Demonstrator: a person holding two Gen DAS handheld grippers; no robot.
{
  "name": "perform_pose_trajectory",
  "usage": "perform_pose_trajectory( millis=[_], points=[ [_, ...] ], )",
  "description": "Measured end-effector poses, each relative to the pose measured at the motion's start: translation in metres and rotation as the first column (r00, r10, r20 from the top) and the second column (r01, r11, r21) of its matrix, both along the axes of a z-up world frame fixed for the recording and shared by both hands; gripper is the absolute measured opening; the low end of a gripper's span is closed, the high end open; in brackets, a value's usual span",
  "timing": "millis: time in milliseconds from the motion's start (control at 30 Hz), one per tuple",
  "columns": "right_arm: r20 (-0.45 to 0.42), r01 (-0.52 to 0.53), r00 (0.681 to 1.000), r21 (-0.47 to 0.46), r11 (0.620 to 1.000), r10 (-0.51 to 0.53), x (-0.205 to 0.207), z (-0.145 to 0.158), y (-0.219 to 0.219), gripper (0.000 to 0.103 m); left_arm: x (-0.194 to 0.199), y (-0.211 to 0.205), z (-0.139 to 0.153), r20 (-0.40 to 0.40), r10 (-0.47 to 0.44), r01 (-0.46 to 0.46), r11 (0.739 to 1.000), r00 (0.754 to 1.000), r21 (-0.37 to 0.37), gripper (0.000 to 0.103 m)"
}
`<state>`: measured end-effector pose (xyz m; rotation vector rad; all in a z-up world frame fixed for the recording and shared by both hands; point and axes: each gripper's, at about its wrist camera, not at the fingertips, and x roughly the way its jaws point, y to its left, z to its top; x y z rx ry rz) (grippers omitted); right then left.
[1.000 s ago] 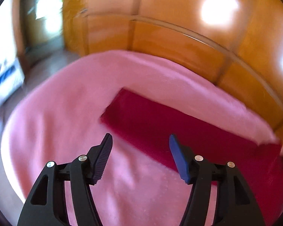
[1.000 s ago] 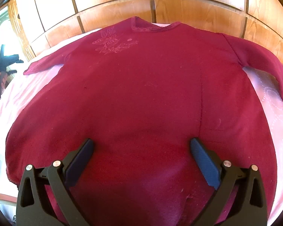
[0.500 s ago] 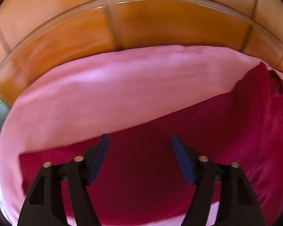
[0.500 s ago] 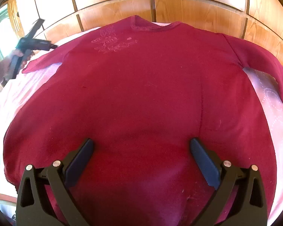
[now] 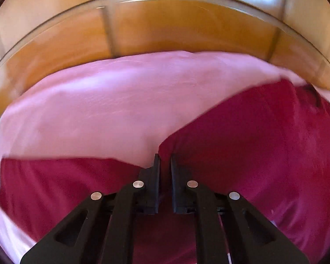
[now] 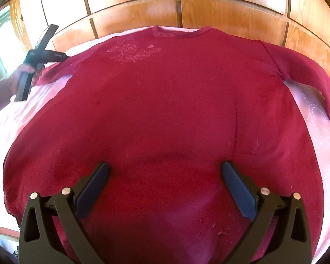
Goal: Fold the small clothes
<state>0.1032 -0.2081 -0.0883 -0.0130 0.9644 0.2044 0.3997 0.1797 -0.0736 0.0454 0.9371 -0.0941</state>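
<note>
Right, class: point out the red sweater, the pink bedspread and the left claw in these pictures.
red sweater [image 6: 165, 110]: right wrist view, middle of the chest.
pink bedspread [image 5: 99, 114]: left wrist view, bare stretch above the sleeve.
left claw [image 5: 165, 167]: left wrist view, between its fingertips, pinching the sleeve.

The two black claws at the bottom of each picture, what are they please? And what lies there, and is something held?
They are hand-held grippers, one in each of a person's hands, each carrying a camera that looks along its fingers. A dark red sweater lies flat on a pink bedcover before wooden panels. The left gripper has just closed and pinches the sweater's sleeve; the right view shows it from afar. The right gripper is open above the hem, holding nothing.
</note>
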Motion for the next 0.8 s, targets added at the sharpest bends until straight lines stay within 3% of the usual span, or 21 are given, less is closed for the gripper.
perform_pose_trajectory(
  millis=[33,167,233,267,400,567,633,767,800],
  points=[
    [0.0,0.003,1.0,-0.003,1.0,-0.003,0.001,0.0,0.0,0.101,0.001,0.001,-0.003,0.008,0.069,-0.069,0.998,0.998,0.0,0.007],
    [0.001,0.005,1.0,-0.003,1.0,-0.005,-0.001,0.001,0.0,0.101,0.006,-0.01,-0.004,0.005,0.197,-0.197,0.98,0.98,0.025,0.014],
    [0.002,0.005,1.0,-0.005,1.0,-0.005,-0.001,0.001,0.0,0.101,-0.001,-0.009,0.004,0.007,0.237,-0.237,0.971,0.972,0.023,0.033],
    [0.003,0.005,1.0,-0.003,1.0,-0.005,-0.001,0.001,0.0,0.101,-0.008,-0.005,0.009,0.016,0.254,-0.254,0.967,0.967,0.005,0.049],
    [0.007,0.004,1.0,0.004,1.0,-0.004,-0.002,0.001,-0.001,0.101,-0.054,0.001,0.034,0.042,0.331,-0.326,0.941,0.943,-0.088,0.05],
    [-0.007,-0.009,1.0,0.032,0.999,0.009,-0.002,0.005,-0.007,0.101,-0.13,-0.059,0.046,0.066,0.233,-0.218,0.958,0.97,-0.187,0.052],
    [-0.02,0.011,1.0,0.104,0.994,-0.009,-0.003,0.015,-0.022,0.1,-0.158,-0.093,0.04,0.04,0.157,-0.144,0.964,0.987,-0.222,0.054],
    [0.041,0.195,0.977,0.222,0.955,-0.209,-0.015,0.05,-0.091,0.083,-0.199,-0.155,0.029,0.069,0.05,-0.036,0.981,0.996,-0.189,0.056],
    [0.068,0.264,0.956,0.21,0.941,-0.284,-0.019,0.059,-0.113,0.081,-0.21,-0.172,0.025,0.076,0.021,-0.007,0.985,0.997,-0.175,0.064]
  ],
)
